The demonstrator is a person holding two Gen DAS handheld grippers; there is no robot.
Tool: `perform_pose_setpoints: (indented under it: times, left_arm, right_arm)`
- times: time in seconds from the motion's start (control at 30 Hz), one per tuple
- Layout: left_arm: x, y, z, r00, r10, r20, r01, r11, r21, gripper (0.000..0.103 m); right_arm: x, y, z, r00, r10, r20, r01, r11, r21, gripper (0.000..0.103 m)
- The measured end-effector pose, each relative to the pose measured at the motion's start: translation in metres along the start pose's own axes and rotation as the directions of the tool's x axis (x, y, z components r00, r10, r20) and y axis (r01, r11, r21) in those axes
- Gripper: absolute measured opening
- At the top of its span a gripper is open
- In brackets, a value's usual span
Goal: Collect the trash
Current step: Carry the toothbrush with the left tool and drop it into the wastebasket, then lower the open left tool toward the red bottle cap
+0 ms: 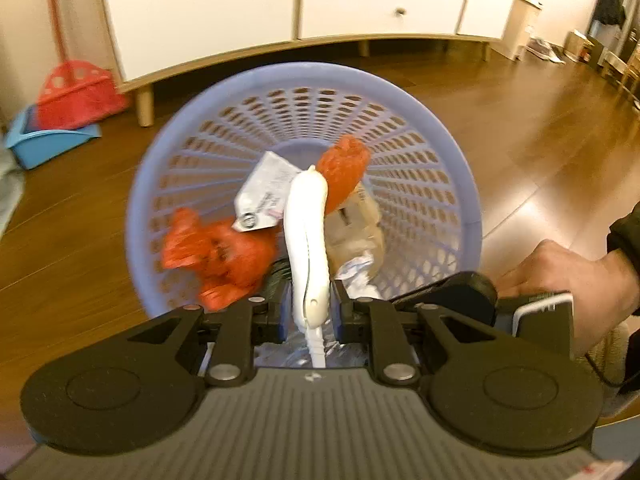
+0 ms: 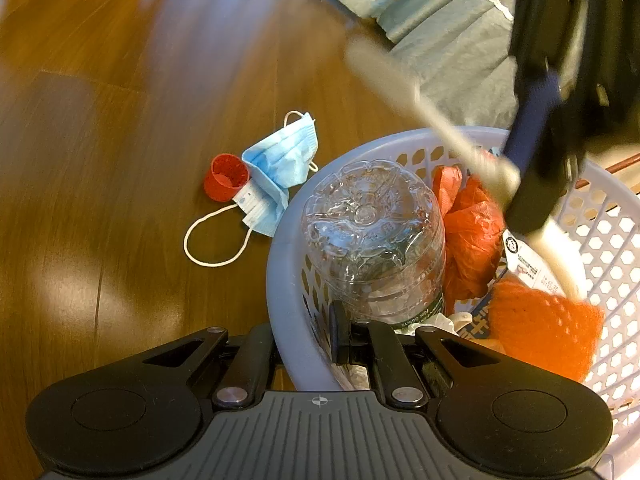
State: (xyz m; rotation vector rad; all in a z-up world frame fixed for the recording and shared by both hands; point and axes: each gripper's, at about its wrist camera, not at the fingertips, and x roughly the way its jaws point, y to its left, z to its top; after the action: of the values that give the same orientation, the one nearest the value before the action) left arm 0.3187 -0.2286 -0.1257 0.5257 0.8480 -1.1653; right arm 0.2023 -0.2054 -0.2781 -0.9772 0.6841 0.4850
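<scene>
left claw [image 1: 310,312] grips a stiff white handle [image 1: 306,240], likely light; right claw [image 2: 308,340] clamps the lavender basket [image 2: 280,280] rim, rigid.

From my remote station I can read nothing with certainty: the white packet [image 2: 532,264] in the lavender basket [image 2: 280,280] carries a round emblem and small print, and the clear bottle [image 2: 372,236] a dark label strip, all too blurred to decipher.
</scene>
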Motion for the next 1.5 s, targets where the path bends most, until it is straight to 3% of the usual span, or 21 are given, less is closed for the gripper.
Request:
perform_pose_setpoints:
  times: [0.17,0.47,0.6,0.77,0.97,1.17,1.33,1.5]
  left_arm:
    - [0.026,-0.004,0.013,1.0,-0.01,-0.03,0.01,1.0,0.016,0.016]
    - [0.047,0.008,0.037,1.0,-0.004,0.023,0.005,0.999,-0.05,0.016]
    - [0.038,0.02,0.04,0.997,-0.016,0.077,0.026,0.991,-0.13,0.019]
    - [0.011,0.033,0.027,0.991,0.032,0.127,-0.01,0.986,-0.169,0.021]
    - [-0.029,0.057,-0.026,0.978,0.156,0.136,-0.116,0.958,-0.264,0.027]
    - [-0.048,0.084,-0.106,0.966,0.256,0.033,-0.225,0.899,-0.375,0.028]
    - [-0.048,0.087,-0.165,0.956,0.287,-0.051,-0.28,0.856,-0.435,0.032]
    - [-0.034,0.074,-0.196,0.951,0.293,-0.101,-0.308,0.856,-0.416,0.035]
  right_arm:
    - [0.0,-0.001,0.0,1.0,0.0,0.002,0.0,1.0,0.008,0.005]
    - [-0.001,-0.002,-0.003,1.0,-0.002,0.003,0.002,1.0,0.019,0.005]
    - [-0.001,-0.003,-0.004,1.0,-0.002,0.003,0.002,1.0,0.019,0.005]
    - [-0.003,-0.005,-0.006,1.0,-0.001,0.005,0.001,1.0,0.024,0.005]
    - [-0.003,-0.007,-0.008,1.0,0.005,0.006,-0.005,1.0,0.013,0.005]
    - [-0.004,-0.011,-0.009,1.0,0.004,0.001,-0.004,1.0,0.011,0.005]
    - [-0.005,-0.013,-0.01,1.0,0.004,-0.004,-0.004,1.0,0.005,0.005]
    - [-0.002,-0.012,-0.01,1.0,0.002,-0.008,-0.002,1.0,0.0,0.005]
